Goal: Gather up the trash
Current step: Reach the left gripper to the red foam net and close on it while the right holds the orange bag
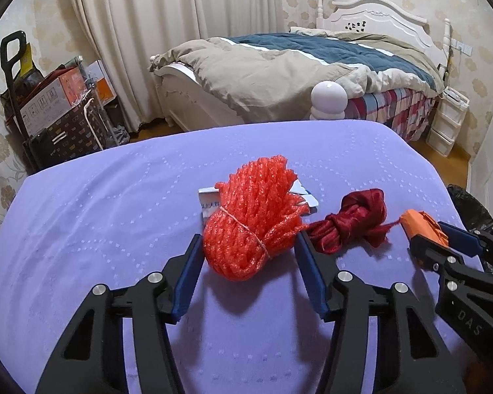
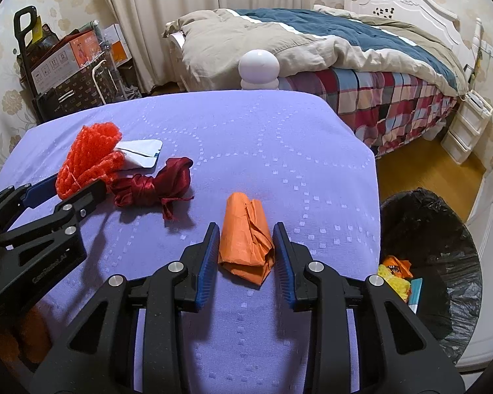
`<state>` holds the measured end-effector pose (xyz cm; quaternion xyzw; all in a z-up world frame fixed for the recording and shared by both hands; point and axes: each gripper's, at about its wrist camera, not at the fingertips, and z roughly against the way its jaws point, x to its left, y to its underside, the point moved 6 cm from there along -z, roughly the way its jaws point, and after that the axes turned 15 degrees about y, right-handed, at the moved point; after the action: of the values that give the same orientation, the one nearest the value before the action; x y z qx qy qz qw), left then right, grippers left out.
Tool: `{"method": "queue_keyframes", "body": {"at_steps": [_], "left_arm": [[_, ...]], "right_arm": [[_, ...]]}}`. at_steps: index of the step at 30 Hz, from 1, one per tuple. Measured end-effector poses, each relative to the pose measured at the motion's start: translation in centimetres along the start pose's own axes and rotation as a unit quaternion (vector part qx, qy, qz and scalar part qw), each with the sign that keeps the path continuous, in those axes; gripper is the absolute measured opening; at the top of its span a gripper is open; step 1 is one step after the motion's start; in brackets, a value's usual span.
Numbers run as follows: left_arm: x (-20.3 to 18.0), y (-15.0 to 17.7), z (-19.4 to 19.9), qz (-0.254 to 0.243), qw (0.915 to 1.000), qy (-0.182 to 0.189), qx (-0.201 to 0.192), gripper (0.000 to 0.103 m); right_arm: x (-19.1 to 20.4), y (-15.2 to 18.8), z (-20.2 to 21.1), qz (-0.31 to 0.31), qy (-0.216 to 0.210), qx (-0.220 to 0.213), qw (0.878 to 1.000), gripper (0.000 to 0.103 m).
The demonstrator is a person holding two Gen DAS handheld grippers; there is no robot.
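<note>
Purple-clothed surface under both tongs, broad and mostly bare ahead, so plenty of room to lift and swing. Off its edge to the right of the right tongs, black-lined bin, mouth open, some scraps already inside; probably parked there for a short carry from the edge. Directly between the fingers of the left tongs, red-orange mesh bundle, tied at the waist, lying on a white packet; jaws half closed and flanking the bundle, the right pad about touching, the left just short, so not yet a firm grip. Just right of those tongs, dark red ribbon knot, free, close against the bundle. Between the fingers of the right tongs, folded orange paper, pads close on both sides and apparently pinching it, though contact hard to confirm.
</note>
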<state>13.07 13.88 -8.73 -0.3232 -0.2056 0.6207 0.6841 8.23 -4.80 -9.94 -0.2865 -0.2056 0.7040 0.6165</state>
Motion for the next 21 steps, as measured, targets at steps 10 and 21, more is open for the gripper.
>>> {"method": "queue_keyframes", "body": {"at_steps": [10, 21], "left_arm": [[0.2, 2.6, 2.7, 0.016, 0.9999, -0.002, 0.003, 0.055], [0.7, 2.5, 2.7, 0.018, 0.9998, -0.008, -0.001, 0.075]], "right_arm": [[0.2, 0.3, 0.2, 0.005, 0.0, -0.001, 1.0, 0.033], [0.7, 1.5, 1.1, 0.011, 0.003, -0.002, 1.0, 0.033]]}}
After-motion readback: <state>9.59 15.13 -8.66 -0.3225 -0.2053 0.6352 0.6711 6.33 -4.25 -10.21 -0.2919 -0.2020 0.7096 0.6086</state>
